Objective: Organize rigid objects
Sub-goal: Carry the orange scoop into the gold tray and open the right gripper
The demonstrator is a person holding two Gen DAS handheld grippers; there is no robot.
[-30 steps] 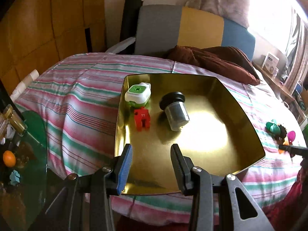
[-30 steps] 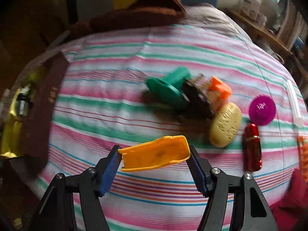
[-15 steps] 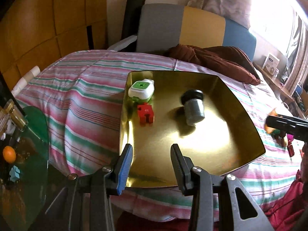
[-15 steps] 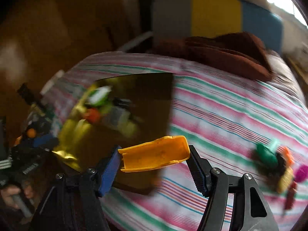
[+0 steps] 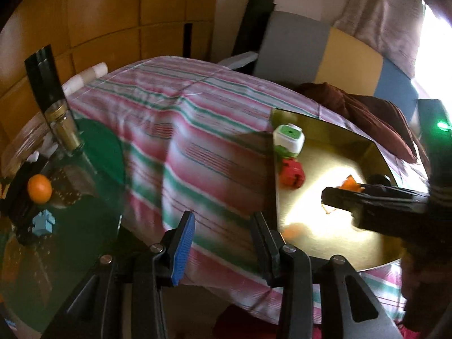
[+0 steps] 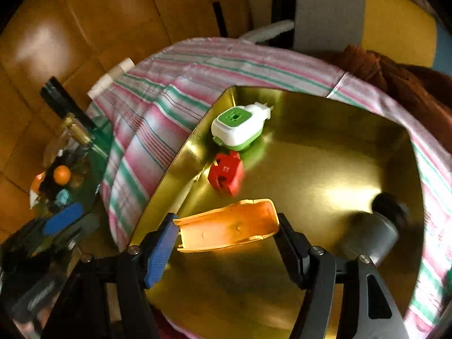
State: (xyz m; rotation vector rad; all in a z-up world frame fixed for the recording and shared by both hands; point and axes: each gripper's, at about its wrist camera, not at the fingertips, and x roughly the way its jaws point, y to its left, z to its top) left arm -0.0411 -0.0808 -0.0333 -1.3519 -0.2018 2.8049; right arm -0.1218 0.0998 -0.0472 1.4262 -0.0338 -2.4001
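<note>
Gold tray (image 6: 325, 169) sits on the striped bedspread (image 6: 169, 84); inside it: white-and-green plug-in device (image 6: 238, 125) near the far-left corner, red plastic block (image 6: 226, 175) just beside and nearer than it, and a grey jar with black lid (image 6: 373, 231) lying on its side at the right, blurred. Right gripper (image 6: 227, 228) is over the tray, jaws closed onto the two ends of an orange plastic cover (image 6: 227, 227), hollow side up; cover is held above the tray floor, near the red block but apart from it. In the left wrist view the right gripper (image 5: 333, 197) shows as a dark body reaching in over the tray (image 5: 333, 243) from the right, with a bit of orange at its tip. Left gripper (image 5: 223, 240) is off the tray's left edge, over the bedspread (image 5: 197, 141), jaws parted wide with nothing between them. Green glass side table (image 5: 93, 169) at left carries an orange fruit (image 5: 39, 188), a small blue piece (image 5: 43, 222) and a clear bottle with gold collar (image 5: 60, 118). Small white marks on the red block, too small to read; no other writing legible.
</note>
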